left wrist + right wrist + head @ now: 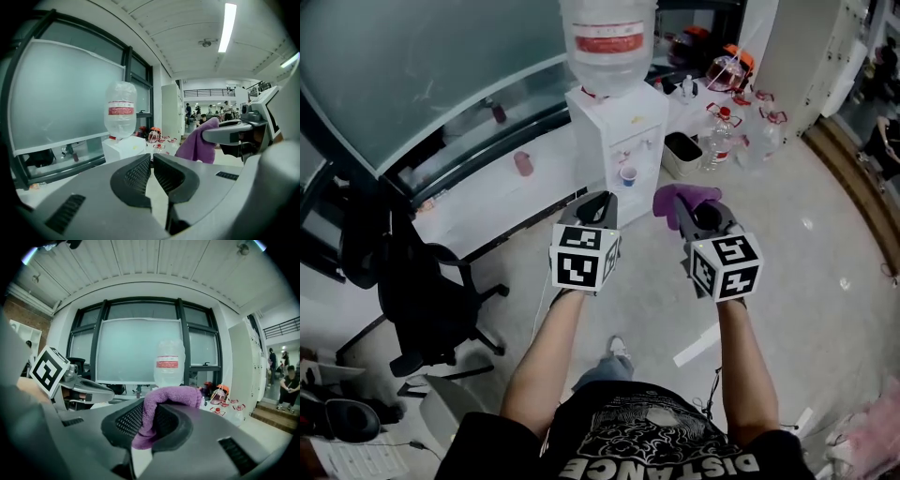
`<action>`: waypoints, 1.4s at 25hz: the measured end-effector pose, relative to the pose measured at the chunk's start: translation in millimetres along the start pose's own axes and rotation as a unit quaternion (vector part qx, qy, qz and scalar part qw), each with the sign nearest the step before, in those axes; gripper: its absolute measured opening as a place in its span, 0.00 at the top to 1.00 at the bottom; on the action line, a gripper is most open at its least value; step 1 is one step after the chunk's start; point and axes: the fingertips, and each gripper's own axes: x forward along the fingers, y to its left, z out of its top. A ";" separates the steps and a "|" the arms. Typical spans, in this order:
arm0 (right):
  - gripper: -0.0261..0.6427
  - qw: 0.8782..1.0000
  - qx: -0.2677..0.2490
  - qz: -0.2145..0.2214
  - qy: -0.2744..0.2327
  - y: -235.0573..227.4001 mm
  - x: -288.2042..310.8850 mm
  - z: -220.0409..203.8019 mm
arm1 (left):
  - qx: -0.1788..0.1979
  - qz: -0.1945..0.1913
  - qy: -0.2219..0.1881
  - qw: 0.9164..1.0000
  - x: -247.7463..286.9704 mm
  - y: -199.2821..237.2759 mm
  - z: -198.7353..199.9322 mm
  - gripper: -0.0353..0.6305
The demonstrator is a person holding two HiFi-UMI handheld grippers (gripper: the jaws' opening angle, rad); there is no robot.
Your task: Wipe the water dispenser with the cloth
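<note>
The water dispenser [617, 141] is a white upright cabinet standing on the floor beside the window wall; a clear inverted bottle [607, 42] with a red label sits on top; the cloth [171, 397] is purple, draped and pinched in the right gripper [149, 420], apart from the dispenser.

Large frosted window [422, 66] in dark frame, pale glossy floor [825, 253], black office chair [422, 300] at left, tall white cabinet [806, 56], ceiling strip light [228, 26] lit
</note>
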 end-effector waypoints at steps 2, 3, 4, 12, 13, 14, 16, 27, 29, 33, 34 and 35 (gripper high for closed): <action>0.89 1.000 0.000 0.000 -0.001 -1.9 22.6 9.4 | -0.003 -0.004 0.000 1.000 17.6 14.9 6.0 0.89; 0.89 1.000 0.000 0.000 0.000 -3.2 32.7 12.8 | -0.005 -0.007 -0.001 1.000 26.0 20.6 9.1 0.89; 0.89 1.000 -0.001 -0.001 0.001 -4.8 41.8 15.1 | -0.005 -0.010 -0.001 1.000 33.9 24.9 12.2 0.89; 0.89 1.000 0.001 0.007 0.007 -8.5 103.1 19.8 | -0.015 -0.011 -0.008 1.000 74.4 62.0 20.4 0.89; 0.89 1.000 0.002 0.010 0.008 -9.0 110.8 18.6 | -0.017 -0.009 -0.008 1.000 78.7 66.2 19.9 0.89; 0.89 1.000 0.003 0.013 0.010 -9.7 118.7 16.8 | -0.019 -0.006 -0.007 1.000 82.5 70.6 19.0 0.89; 0.89 1.000 0.007 0.022 0.012 -11.6 135.1 13.7 | -0.025 0.003 -0.007 1.000 89.9 80.9 17.6 0.89; 0.89 0.991 0.055 0.122 0.027 -26.7 236.8 -19.0 | -0.028 0.070 0.006 0.997 149.2 115.9 6.9 0.89; 0.89 0.987 0.063 0.146 0.031 -31.2 259.9 -25.2 | -0.029 0.087 0.010 0.996 164.6 121.6 4.6 0.89; 0.89 0.977 0.078 0.194 0.046 -37.5 304.2 -40.4 | -0.042 0.120 0.026 0.991 190.7 127.1 -4.8 0.89; 0.89 0.974 0.081 0.205 0.051 -37.5 314.3 -44.3 | -0.045 0.127 0.030 0.990 196.5 127.9 -7.0 0.89; 0.89 0.971 0.084 0.215 0.055 -37.5 323.9 -47.9 | -0.048 0.133 0.033 0.989 202.1 128.9 -8.6 0.89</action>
